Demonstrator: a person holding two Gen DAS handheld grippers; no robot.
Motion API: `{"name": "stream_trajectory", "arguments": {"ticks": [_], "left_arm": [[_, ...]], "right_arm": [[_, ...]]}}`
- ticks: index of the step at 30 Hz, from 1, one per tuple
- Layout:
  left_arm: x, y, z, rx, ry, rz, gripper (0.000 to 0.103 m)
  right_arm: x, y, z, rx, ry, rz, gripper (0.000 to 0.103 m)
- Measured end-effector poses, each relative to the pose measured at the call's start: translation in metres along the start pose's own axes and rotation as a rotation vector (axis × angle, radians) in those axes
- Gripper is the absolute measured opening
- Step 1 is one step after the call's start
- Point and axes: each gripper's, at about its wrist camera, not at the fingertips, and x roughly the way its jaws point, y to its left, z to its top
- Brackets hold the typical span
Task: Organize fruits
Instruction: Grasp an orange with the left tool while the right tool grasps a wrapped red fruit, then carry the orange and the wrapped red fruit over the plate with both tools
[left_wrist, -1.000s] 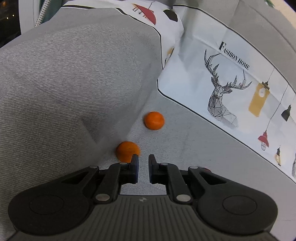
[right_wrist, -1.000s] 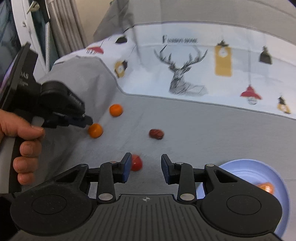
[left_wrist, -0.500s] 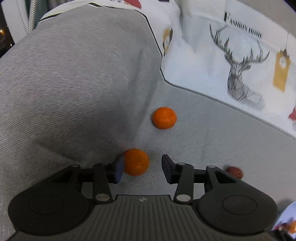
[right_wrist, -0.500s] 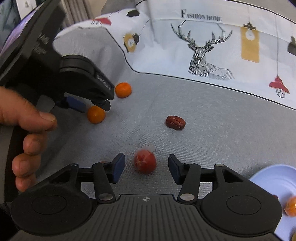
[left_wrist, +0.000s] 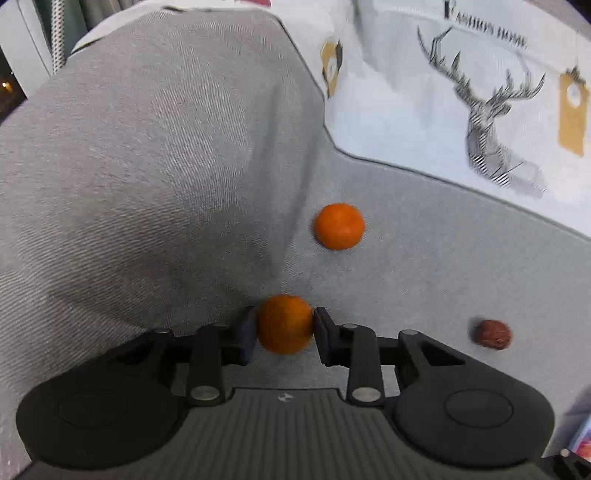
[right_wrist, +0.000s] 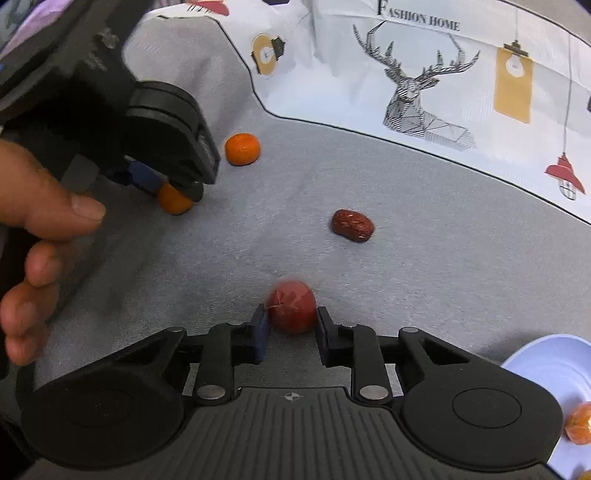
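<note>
My left gripper (left_wrist: 284, 332) has an orange mandarin (left_wrist: 284, 323) between its fingers. Its jaws are closing and both pads touch the fruit, which rests on the grey sofa seat (left_wrist: 424, 266). From the right wrist view the left gripper (right_wrist: 173, 192) and that mandarin (right_wrist: 174, 201) show at the left. My right gripper (right_wrist: 291, 328) is closing on a small red round fruit (right_wrist: 291, 310), pads against its two sides. A second mandarin (left_wrist: 339, 226) (right_wrist: 242, 148) lies farther back. A dark red date (right_wrist: 352, 225) (left_wrist: 493, 334) lies loose on the seat.
A pale blue plate (right_wrist: 546, 362) at the lower right holds a mandarin (right_wrist: 580, 428). A grey cushion (left_wrist: 147, 147) rises on the left. A white cloth printed with a deer (right_wrist: 413, 96) covers the back. A person's hand (right_wrist: 44, 221) grips the left tool.
Both grippers came down toward the seat, spread their fingers around a fruit each, then narrowed onto it. The mandarin and red fruit now sit between touching pads.
</note>
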Motion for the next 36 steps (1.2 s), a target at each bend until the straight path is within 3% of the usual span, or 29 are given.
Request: {"name": "stream_trajectory", "arguments": {"ticks": [6,10,14,21,30,36], "left_arm": [[-0.035,0.008,-0.018,-0.074,0.046,-0.248,0.036],[-0.039,-0.001,-0.035,-0.055,0.120,-0.321,0.036],[-0.025,-0.009,-0.042,-0.047,0.194,-0.314,0.037],[-0.021,-0.021,-0.046,0.018,0.184,-0.268,0.038],[-0.040,-0.017,-0.047,0.042,0.107,-0.287,0.037],[-0.072,-0.015,-0.057,0.048,0.020,-0.322,0.037]], "right_arm": [[-0.015,-0.015,-0.004,0.057,0.025,-0.065,0.027],[-0.015,-0.024,-0.011,0.095,0.072,-0.087,0.027],[-0.015,-0.020,-0.014,0.079,0.071,-0.097,0.027],[-0.014,-0.022,-0.014,0.073,0.072,-0.096,0.027],[-0.040,-0.030,-0.009,0.079,0.000,-0.125,0.027],[-0.098,-0.050,-0.004,0.114,-0.140,-0.161,0.027]]}}
